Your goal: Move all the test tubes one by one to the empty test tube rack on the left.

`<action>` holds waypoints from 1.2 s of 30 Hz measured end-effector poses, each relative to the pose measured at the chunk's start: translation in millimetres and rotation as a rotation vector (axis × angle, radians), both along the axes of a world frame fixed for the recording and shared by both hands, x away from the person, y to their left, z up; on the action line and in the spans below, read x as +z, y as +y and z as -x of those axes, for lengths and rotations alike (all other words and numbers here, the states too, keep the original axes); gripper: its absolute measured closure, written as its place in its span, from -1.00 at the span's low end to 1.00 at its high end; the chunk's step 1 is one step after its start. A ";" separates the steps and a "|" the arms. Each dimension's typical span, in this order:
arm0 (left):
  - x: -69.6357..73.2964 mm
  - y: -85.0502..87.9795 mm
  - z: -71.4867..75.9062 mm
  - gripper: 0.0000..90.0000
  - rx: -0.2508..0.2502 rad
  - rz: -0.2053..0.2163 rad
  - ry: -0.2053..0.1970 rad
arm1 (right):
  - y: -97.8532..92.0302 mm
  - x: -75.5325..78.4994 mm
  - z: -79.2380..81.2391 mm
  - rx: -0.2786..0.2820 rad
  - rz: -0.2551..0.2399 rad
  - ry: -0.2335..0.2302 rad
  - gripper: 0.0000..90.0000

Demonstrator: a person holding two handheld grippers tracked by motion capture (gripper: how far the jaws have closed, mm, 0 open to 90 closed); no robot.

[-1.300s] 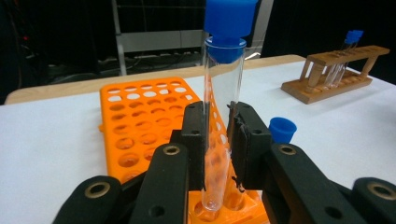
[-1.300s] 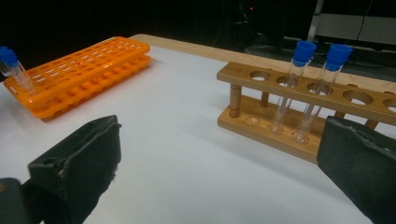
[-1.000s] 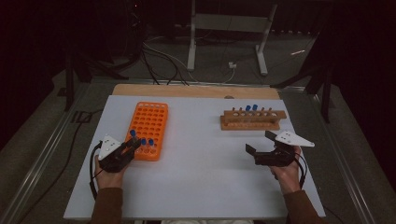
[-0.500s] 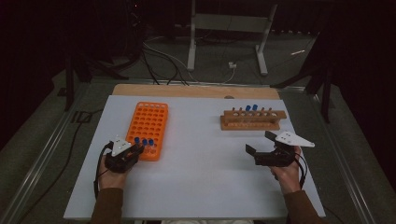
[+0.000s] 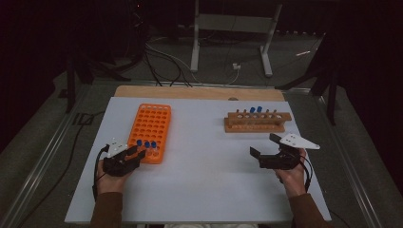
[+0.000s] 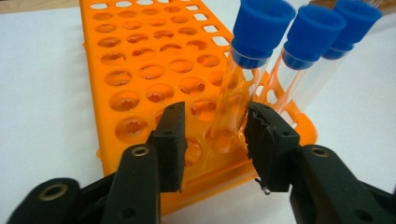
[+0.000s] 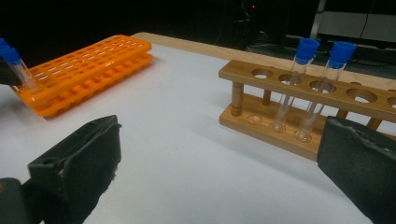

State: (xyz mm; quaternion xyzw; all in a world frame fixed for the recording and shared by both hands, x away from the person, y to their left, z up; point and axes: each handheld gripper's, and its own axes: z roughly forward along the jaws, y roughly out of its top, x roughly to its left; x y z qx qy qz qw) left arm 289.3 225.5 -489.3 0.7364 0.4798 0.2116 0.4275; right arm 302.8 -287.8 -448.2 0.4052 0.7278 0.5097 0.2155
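The white table (image 5: 204,180) carries two racks; the orange rack (image 5: 151,124) lies at the left and the wooden rack (image 5: 256,122) at the right, well apart from it. Three blue-capped tubes stand in the near row of the orange rack, and two more tubes (image 7: 299,88) stand upright in the wooden one.

The left gripper (image 5: 124,159) is at the near end of the orange rack; its jaws have just been opening, and in the left gripper view the nearest tube (image 6: 243,79) stands between them, seated in its hole. The right pad (image 6: 268,140) is touching or almost touching the glass, the left pad stands clear of it; I judge the tube is released, not held. Its long axis is upright, tilted a little away from the claw, which comes in low and level.

This tube is clear glass, empty as far as I can see, with a blue cap (image 6: 261,28).

The right gripper (image 5: 266,154) waits with jaws wide apart and empty, near the wooden rack; the left hand is by far the nearer one to the tube.
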 end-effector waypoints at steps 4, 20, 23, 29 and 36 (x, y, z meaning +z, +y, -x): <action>5.4 4.3 4.9 0.12 -0.015 0.076 -0.017 | -0.5 0.7 -0.4 -0.004 0.003 0.000 -1.00; 19.9 -17.7 19.7 -0.80 -0.053 0.108 -0.108 | -7.2 17.6 -23.1 -0.072 0.071 0.052 -0.98; 20.4 -23.4 20.4 -0.96 -0.053 0.090 -0.117 | -8.3 19.9 -32.0 -0.085 0.068 0.060 -0.96; 20.6 -26.3 21.3 -0.98 -0.053 0.079 -0.132 | -11.8 24.8 -50.0 -0.105 0.058 0.078 -0.89; 20.4 -26.1 21.9 -0.98 -0.047 0.078 -0.136 | -12.5 25.8 -72.4 -0.128 0.085 0.107 -0.83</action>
